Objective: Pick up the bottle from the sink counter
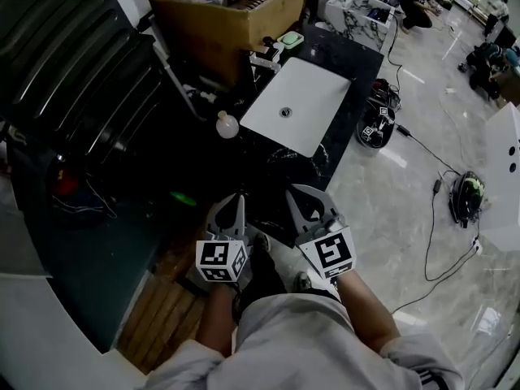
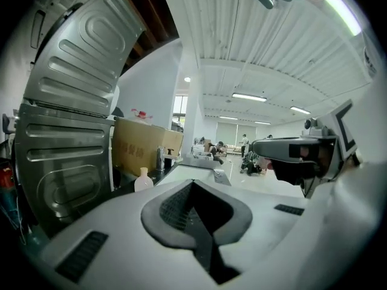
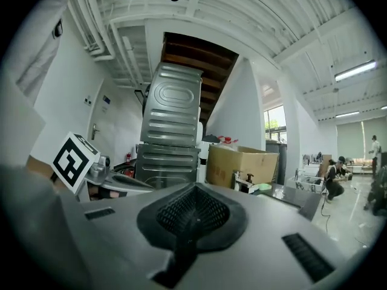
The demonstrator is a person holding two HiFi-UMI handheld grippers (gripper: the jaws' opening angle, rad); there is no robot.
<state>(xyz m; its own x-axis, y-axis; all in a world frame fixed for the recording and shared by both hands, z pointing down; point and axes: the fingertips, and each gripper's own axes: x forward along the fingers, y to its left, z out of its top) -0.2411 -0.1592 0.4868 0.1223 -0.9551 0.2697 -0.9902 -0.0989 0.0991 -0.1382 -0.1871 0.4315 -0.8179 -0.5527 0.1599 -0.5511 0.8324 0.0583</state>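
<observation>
A small pale bottle (image 1: 227, 124) with a narrow neck stands upright on the dark sink counter (image 1: 341, 51), just left of the white basin (image 1: 313, 84). In the left gripper view the bottle (image 2: 143, 180) shows far ahead, left of the jaws. Both grippers hover side by side well short of the counter, in front of the person's body. My left gripper (image 1: 230, 214) (image 2: 193, 184) is shut with nothing in it. My right gripper (image 1: 314, 206) (image 3: 195, 189) is also shut and empty, and the left gripper's marker cube (image 3: 72, 161) shows at its left.
A large cardboard box (image 1: 236, 10) stands at the counter's far end beside a faucet (image 1: 264, 59). Ribbed metal panels (image 1: 73, 63) rise on the left. A green item (image 1: 183, 198) lies below the counter. Cables and gear (image 1: 378, 124) lie on the marble floor to the right.
</observation>
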